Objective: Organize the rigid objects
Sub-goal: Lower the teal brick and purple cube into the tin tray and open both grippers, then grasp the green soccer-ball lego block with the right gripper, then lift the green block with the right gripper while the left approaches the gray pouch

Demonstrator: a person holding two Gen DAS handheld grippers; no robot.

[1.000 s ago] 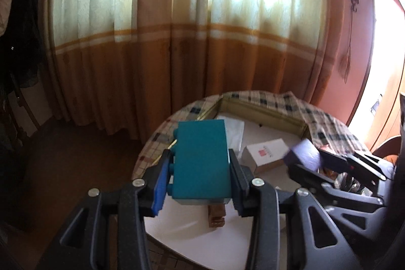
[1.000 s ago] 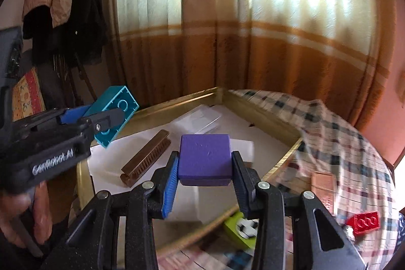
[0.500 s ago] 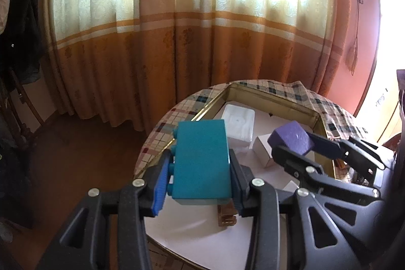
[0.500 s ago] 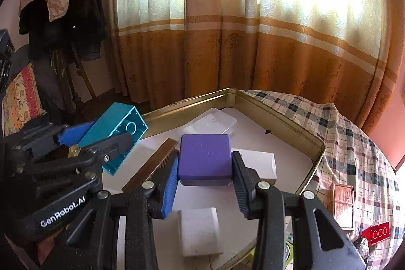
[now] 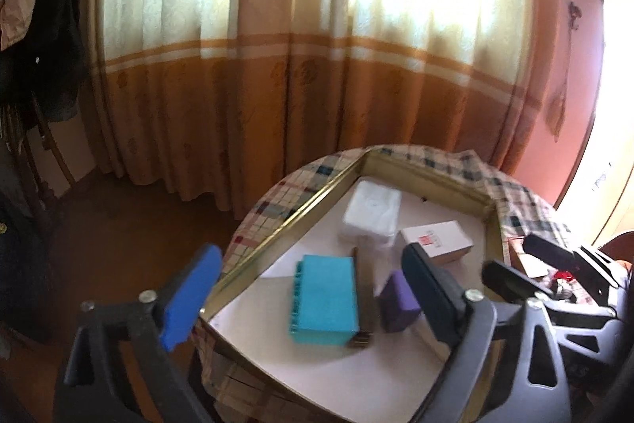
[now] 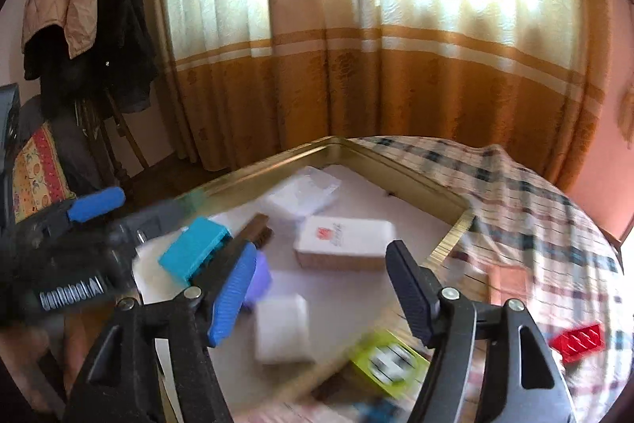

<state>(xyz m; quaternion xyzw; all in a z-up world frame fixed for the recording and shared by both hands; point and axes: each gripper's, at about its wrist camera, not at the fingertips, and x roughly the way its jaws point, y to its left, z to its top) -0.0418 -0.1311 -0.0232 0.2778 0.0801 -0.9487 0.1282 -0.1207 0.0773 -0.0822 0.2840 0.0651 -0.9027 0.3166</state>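
The teal brick (image 5: 323, 298) lies on the white paper inside the gold tray (image 5: 285, 228), below and between the pads of my left gripper (image 5: 311, 298). Its jaws are opening and no pad touches the brick. The purple block (image 5: 398, 302) rests just right of it, with a brown comb (image 5: 362, 288) between the two. In the right wrist view my right gripper (image 6: 321, 294) is opening with nothing between its pads. The purple block (image 6: 259, 278) sits partly hidden behind its blue finger, next to the teal brick (image 6: 196, 250). The left gripper (image 6: 126, 211) shows at the left.
In the tray (image 6: 400, 169) also lie a white box with a red label (image 6: 344, 240), a clear plastic box (image 6: 303, 191) and a white square block (image 6: 281, 328). On the checked cloth lie a red brick (image 6: 578, 337), a green item (image 6: 388, 363) and a copper card (image 6: 509, 284).
Both grippers have opened. The teal brick has left the left jaws and the purple block the right jaws; both now lie on the paper in the tray.
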